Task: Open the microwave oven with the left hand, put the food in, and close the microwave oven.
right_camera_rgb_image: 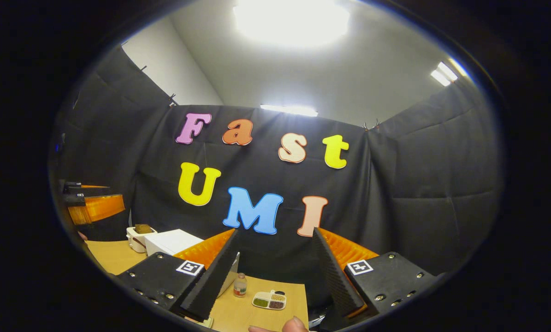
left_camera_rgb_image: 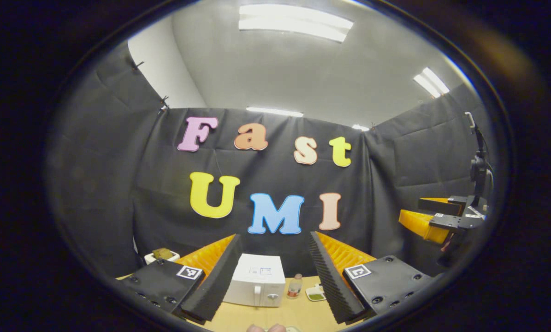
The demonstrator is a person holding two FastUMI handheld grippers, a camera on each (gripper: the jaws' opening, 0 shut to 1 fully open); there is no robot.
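So we've got both grippers held up above the desk (left_camera_rgb_image: 257,318), nothing in either one. In the left gripper view the left gripper (left_camera_rgb_image: 271,276) has its fingers spread wide apart, and the white microwave (left_camera_rgb_image: 257,281) sits right between them further off, door shut, handle and knob facing us. Just to its right on the desk there's a small bottle (left_camera_rgb_image: 294,286) and then a little divided tray of food (left_camera_rgb_image: 315,293). Off to the left of the microwave a white container (left_camera_rgb_image: 162,255) with something brownish in it peeks out behind the left finger. The right gripper (left_camera_rgb_image: 446,216) hangs in the air at the far right of that view.

In the right gripper view the right gripper (right_camera_rgb_image: 275,276) also has its fingers wide apart and empty. The bottle and food tray show between them on the desk, the microwave further left, partly behind the left finger.
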